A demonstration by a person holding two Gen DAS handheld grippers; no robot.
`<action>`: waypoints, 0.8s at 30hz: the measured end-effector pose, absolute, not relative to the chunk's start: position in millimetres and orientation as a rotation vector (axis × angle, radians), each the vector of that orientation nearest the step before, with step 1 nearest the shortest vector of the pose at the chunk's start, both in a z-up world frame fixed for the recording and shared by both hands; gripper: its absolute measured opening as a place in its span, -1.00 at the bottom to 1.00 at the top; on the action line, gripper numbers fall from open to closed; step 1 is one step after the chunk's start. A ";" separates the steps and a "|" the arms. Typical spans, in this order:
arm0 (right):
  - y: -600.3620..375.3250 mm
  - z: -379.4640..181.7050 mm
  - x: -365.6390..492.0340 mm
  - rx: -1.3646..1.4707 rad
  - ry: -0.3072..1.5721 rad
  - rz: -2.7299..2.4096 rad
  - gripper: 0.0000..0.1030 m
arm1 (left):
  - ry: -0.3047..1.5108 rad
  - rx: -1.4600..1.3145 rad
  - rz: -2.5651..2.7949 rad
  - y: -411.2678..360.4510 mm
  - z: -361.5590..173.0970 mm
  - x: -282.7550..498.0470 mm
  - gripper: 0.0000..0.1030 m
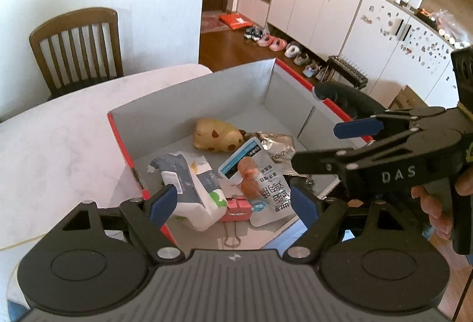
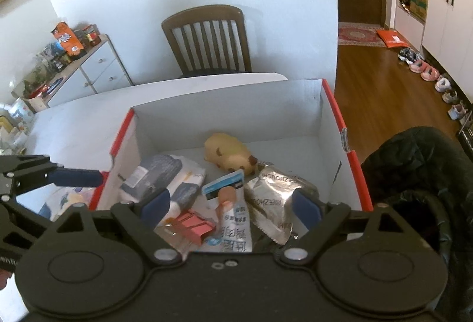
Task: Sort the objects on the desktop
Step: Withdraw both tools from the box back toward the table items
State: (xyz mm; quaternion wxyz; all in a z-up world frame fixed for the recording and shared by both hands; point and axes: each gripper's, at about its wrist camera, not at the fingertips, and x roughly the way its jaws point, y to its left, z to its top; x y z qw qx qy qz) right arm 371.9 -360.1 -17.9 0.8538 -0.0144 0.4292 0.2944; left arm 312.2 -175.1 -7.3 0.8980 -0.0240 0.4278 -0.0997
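A red-edged cardboard box (image 1: pixel 118 141) (image 2: pixel 337 112) stands on the white table and holds several things. In it lie a tan toy animal (image 1: pixel 217 138) (image 2: pixel 230 155), a tissue pack (image 1: pixel 189 183) (image 2: pixel 165 174), a white snack pouch (image 1: pixel 260 177) (image 2: pixel 233 221), a silver foil pouch (image 1: pixel 276 144) (image 2: pixel 275 195) and a pink binder clip (image 1: pixel 236 208) (image 2: pixel 195 226). My left gripper (image 1: pixel 233 203) hovers open over the box's near left part, nothing between its pads. My right gripper (image 2: pixel 231 208) (image 1: pixel 314 146) hangs open above the foil pouch, gripping nothing.
The marble-white table (image 1: pixel 59 130) (image 2: pixel 82 115) stretches left of the box. A wooden chair (image 1: pixel 77 47) (image 2: pixel 207 41) stands behind it. A black jacket (image 2: pixel 414 174) lies close to the box's right wall. A pale packet (image 2: pixel 68 198) rests outside the box's left wall.
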 end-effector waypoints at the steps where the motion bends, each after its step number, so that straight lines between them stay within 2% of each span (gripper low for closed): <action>1: -360.0 -16.0 367.1 -0.035 0.898 0.622 0.74 | 0.876 -0.048 -0.206 -173.8 -5.8 308.7 0.62; 7: -359.4 -7.6 344.2 -0.022 0.879 0.638 0.76 | 0.802 -0.038 -0.217 -159.2 6.2 276.8 0.62; 16: -342.1 4.4 304.6 -0.009 0.849 0.653 0.81 | 0.791 -0.125 -0.256 -123.0 10.9 235.8 0.62; 24: -311.7 12.0 261.5 -0.029 0.796 0.694 0.95 | 0.748 -0.125 -0.210 -87.6 9.9 199.2 0.62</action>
